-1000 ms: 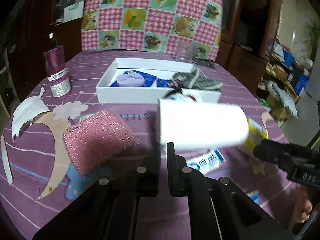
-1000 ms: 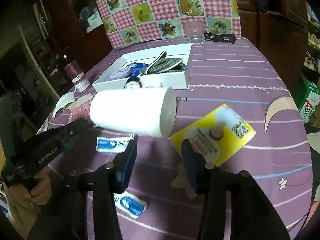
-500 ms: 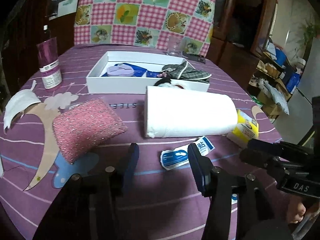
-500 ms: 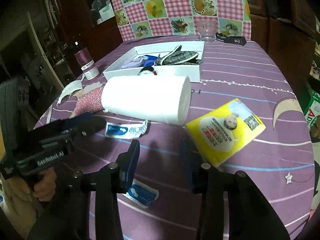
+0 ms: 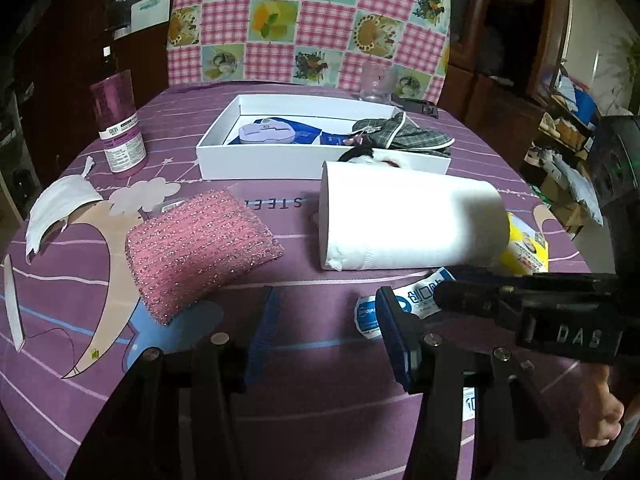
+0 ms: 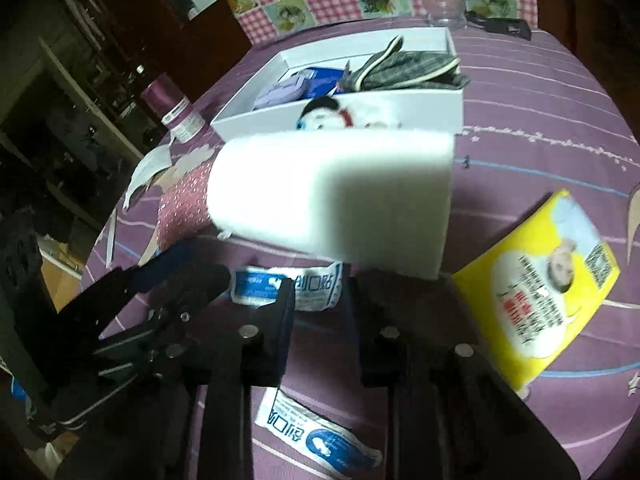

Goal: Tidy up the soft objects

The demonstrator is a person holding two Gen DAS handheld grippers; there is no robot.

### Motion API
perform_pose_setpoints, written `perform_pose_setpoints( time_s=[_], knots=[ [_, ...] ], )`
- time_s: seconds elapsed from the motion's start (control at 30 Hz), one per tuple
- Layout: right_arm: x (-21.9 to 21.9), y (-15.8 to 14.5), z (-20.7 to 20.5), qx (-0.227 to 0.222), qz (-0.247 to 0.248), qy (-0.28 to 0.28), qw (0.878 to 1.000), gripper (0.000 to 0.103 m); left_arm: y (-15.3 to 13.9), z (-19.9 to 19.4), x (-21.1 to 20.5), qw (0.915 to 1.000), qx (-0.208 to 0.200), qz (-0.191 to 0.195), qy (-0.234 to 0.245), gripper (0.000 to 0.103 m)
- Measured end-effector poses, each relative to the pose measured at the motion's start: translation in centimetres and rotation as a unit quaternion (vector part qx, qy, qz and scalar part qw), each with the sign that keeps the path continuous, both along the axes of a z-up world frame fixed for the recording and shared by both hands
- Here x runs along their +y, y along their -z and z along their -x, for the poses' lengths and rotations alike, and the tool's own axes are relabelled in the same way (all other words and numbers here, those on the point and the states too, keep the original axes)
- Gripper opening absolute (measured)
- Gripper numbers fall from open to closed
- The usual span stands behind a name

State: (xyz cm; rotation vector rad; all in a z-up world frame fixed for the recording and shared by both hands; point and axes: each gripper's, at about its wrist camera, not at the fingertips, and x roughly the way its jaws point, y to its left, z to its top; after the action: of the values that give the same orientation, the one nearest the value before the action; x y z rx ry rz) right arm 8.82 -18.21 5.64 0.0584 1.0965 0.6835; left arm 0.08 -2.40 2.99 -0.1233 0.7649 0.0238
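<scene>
A second ago the left gripper [image 5: 324, 320] was pinched shut at the near edge of the white paper roll [image 5: 408, 220]; now its jaws stand spread and empty, short of the roll, which lies on the purple tablecloth [image 5: 312, 332] beside the pink sponge [image 5: 200, 248]. The right gripper [image 6: 322, 300] has moved in on the roll, jaws closing, nothing between them, above a blue-and-white sachet [image 6: 288, 284].

Black hand-held gripper [image 5: 326, 334], blue pads [image 5: 264, 328]

Dim room, dark fisheye corners; the white roll [image 6: 332, 196] blows out and smears with motion blur.
</scene>
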Motion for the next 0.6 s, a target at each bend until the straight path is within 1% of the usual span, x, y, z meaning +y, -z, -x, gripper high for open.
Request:
perform_pose_setpoints(
  time_s=[0.07, 0.13, 0.17, 0.23, 0.3, 0.43, 0.6],
  knots=[
    [0.4, 0.4, 0.2, -0.002, 0.006, -0.007, 1.0, 0.02, 0.0, 0.1, -0.1, 1.0, -0.001, -0.003, 0.0, 0.051],
    [0.5, 0.5, 0.2, -0.011, 0.012, -0.005, 1.0, 0.005, 0.0, 0.1, -0.1, 1.0, -0.001, -0.004, 0.001, 0.051],
    [0.3, 0.6, 0.0, -0.011, 0.01, -0.002, 1.0, 0.004, 0.0, 0.0, -0.1, 1.0, 0.0, -0.005, 0.001, 0.051],
    [-0.2, 0.6, -0.1, -0.009, 0.001, 0.005, 1.0, 0.002, 0.0, 0.1, -0.1, 1.0, -0.001, -0.004, 0.002, 0.051],
    [-1.0, 0.2, 0.1, -0.02, -0.006, 0.014, 1.0, 0.002, 0.0, 0.1, -0.1, 1.0, -0.003, -0.004, 0.002, 0.051],
    [-2.6, -0.9, 0.8, -0.039, -0.036, 0.025, 0.998, 0.002, -0.4, 0.3, -0.3, 0.9998, -0.015, 0.003, 0.013, 0.051],
    [-4.4, -1.8, 1.1, -0.049, -0.058, 0.045, 0.996, 0.002, -0.6, 0.6, -1.1, 0.9986, -0.02, 0.01, 0.047, 0.051]
  ],
)
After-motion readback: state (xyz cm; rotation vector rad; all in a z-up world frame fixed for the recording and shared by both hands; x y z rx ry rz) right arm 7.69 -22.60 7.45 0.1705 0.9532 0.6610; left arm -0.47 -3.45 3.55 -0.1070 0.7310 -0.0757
